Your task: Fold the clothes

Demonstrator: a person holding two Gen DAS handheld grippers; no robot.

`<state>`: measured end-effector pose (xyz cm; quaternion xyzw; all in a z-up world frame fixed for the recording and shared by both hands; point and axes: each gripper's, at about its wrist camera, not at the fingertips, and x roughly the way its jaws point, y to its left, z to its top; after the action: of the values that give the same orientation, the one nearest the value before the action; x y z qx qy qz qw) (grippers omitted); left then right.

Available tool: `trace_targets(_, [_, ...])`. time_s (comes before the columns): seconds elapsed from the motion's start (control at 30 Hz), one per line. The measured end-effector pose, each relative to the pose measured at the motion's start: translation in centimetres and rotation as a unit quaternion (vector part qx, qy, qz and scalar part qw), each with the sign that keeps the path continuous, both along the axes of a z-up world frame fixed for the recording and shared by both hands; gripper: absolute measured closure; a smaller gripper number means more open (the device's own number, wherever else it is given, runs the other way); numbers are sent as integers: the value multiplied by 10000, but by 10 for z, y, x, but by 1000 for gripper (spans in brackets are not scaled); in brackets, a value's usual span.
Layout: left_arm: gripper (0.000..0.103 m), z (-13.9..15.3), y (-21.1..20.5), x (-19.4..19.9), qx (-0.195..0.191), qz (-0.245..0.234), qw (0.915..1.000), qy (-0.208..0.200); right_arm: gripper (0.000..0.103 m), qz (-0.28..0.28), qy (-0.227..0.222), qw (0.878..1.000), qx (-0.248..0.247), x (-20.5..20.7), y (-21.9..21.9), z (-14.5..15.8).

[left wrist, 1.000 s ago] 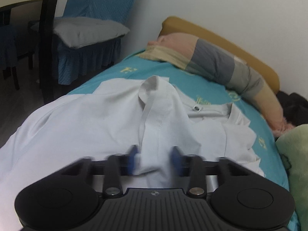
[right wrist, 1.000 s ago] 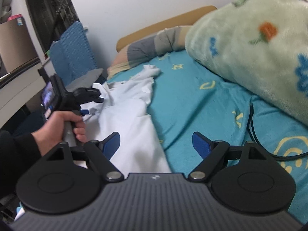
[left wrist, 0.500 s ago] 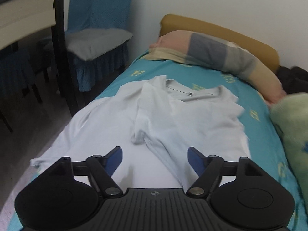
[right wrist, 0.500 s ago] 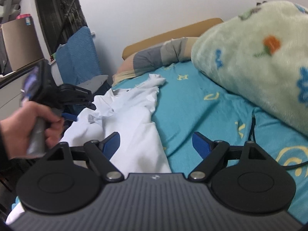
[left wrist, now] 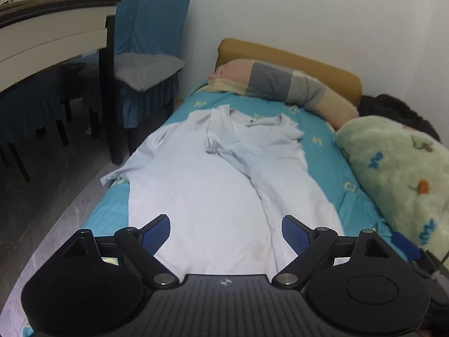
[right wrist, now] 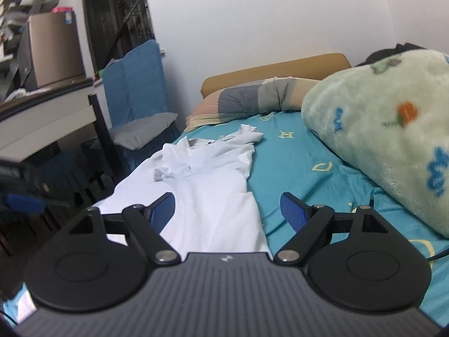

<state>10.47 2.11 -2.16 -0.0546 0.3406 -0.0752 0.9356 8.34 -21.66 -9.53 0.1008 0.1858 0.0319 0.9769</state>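
Note:
A white short-sleeved shirt (left wrist: 219, 185) lies along the teal bed sheet (left wrist: 322, 146), collar toward the pillow. Its right side is folded over the middle, and a sleeve (left wrist: 216, 132) lies across the chest. The shirt also shows in the right wrist view (right wrist: 213, 193). My left gripper (left wrist: 226, 231) is open and empty, held above the shirt's hem end. My right gripper (right wrist: 228, 207) is open and empty above the shirt's right edge. The left gripper (right wrist: 22, 202) shows blurred at the left edge of the right wrist view.
A striped pillow (left wrist: 280, 84) lies at the brown headboard (left wrist: 308, 61). A green fleece blanket (left wrist: 398, 168) is piled on the bed's right side. A blue-covered chair (left wrist: 146, 64) with a grey cushion and a desk (left wrist: 53, 36) stand left of the bed. A black cable (right wrist: 437, 255) lies at right.
My left gripper let go of the shirt sleeve, opened and pulled back toward the hem end. The sleeve now lies folded across the chest. The right gripper stayed open.

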Motion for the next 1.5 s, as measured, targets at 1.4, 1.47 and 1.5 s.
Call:
trace_targets(1.4, [7, -31, 149, 36, -1416, 1286, 9813, 236, 20, 3345, 1522, 9036, -2201, 291, 292, -28])
trace_targets(1.47, [7, -35, 156, 39, -1421, 1522, 9778, 225, 20, 3833, 1564, 8741, -2542, 293, 327, -46])
trace_targets(1.5, [7, -37, 160, 40, -1429, 1653, 9756, 221, 20, 4011, 1588, 8590, -2756, 292, 343, -56])
